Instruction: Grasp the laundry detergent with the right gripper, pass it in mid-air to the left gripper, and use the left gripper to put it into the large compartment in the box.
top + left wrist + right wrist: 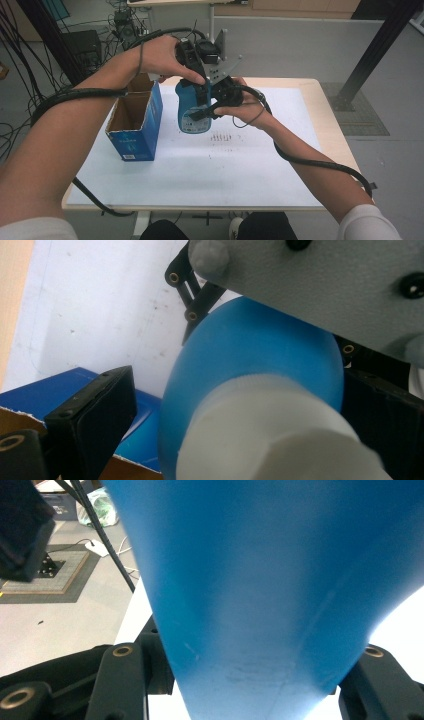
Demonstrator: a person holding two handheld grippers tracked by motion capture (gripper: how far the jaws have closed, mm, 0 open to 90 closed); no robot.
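Blue bottle (194, 111) held above the white surface (250, 165), just beside the open box (135, 125). Right gripper (212, 107) clamped on its body; left gripper (197, 75) spread around the white cap (270, 430).

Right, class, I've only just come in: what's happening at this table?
A person works two hand-held claws on a blue bottle held above the white table. The right claw is shut on the bottle's body. The left claw sits over its white cap, one jaw standing apart from it. An open blue box stands beside.
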